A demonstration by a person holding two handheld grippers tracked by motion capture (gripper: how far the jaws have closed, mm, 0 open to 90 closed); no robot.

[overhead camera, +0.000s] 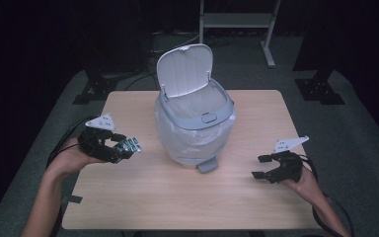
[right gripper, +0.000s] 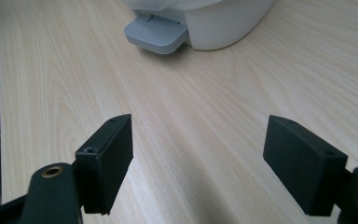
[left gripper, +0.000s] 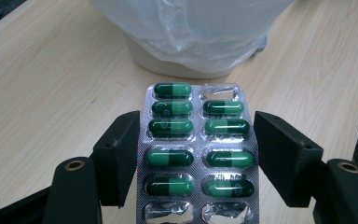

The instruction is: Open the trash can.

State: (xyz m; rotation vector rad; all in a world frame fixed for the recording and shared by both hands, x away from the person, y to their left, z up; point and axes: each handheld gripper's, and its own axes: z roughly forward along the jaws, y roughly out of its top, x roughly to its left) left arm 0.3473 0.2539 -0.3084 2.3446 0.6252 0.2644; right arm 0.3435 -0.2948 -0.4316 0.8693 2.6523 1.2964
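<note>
A silver blister pack (left gripper: 196, 154) of green capsules, with a few pockets torn empty, sits between the jaws of my left gripper (overhead camera: 122, 146), which is shut on its two long edges. The pack (overhead camera: 131, 144) hangs above the left side of the table, short of the bin. A white pedal bin (overhead camera: 195, 128) stands in the middle of the table, its lid (overhead camera: 184, 69) up and a clear liner bag (left gripper: 191, 28) draped over its rim. At the right, my right gripper (overhead camera: 258, 167) is open and holds nothing, hovering low over the wood.
The bin's grey pedal (right gripper: 156, 33) juts toward the near edge, ahead of the right gripper (right gripper: 198, 144). The light wooden table (overhead camera: 187, 197) stands on grey carpet. A white frame (overhead camera: 237, 22) and dark stands rise behind it.
</note>
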